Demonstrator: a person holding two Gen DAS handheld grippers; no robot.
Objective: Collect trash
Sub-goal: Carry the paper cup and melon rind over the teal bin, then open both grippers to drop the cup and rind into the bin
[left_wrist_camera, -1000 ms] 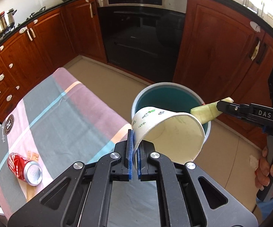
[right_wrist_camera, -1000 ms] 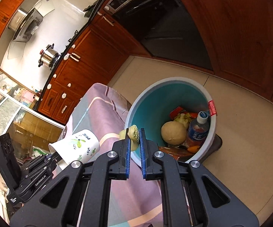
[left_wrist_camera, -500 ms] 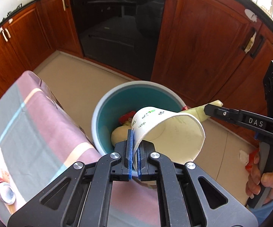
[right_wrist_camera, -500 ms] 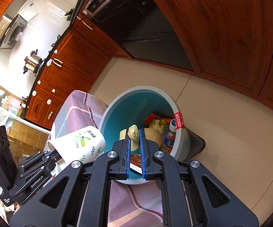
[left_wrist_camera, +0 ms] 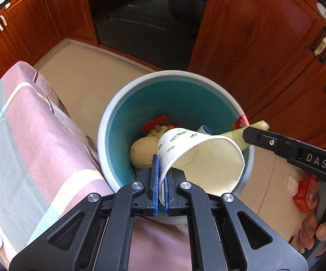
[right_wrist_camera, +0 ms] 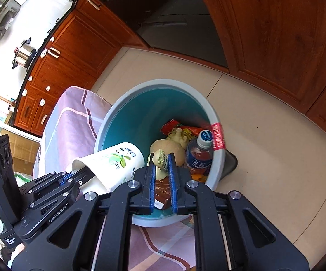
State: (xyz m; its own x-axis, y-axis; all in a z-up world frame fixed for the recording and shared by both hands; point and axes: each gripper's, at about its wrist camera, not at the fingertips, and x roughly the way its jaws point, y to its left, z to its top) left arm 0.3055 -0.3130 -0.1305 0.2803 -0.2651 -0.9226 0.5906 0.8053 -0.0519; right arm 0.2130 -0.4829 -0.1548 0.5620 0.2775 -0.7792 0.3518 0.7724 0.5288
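My left tool (left_wrist_camera: pixel 161 167) is clamped almost fully closed on the thin wall of a white paper cup printed with green leaves (left_wrist_camera: pixel 199 158), its blue ribbed pads pinching the rim. The cup lies tipped on its side above the near edge of the round plastic bin, grey outside and teal inside (left_wrist_camera: pixel 108 117). Its long axis runs from the open mouth near me to the flat base over the bin's hollow. My right tool (right_wrist_camera: pixel 161 164) grips a pale yellow-green strip of rind (left_wrist_camera: pixel 235 133). Its jaws have just eased apart a little, with the rind between the pads. The left view shows the strip side-on, jutting past the tool's tip over the bin's far rim. The right view shows only its rough, greenish cut end. That view also lays out the bin's contents: a smooth tan round fruit (right_wrist_camera: pixel 166 149), a clear bottle with a white cap (right_wrist_camera: pixel 199 155), and crinkled red wrappers. The bin stands on a beige tiled floor against the bench, which is draped in a pink and grey striped cloth (left_wrist_camera: pixel 27 135). Only the left view shows my hand (left_wrist_camera: pixel 316 228) on the right tool's handle.
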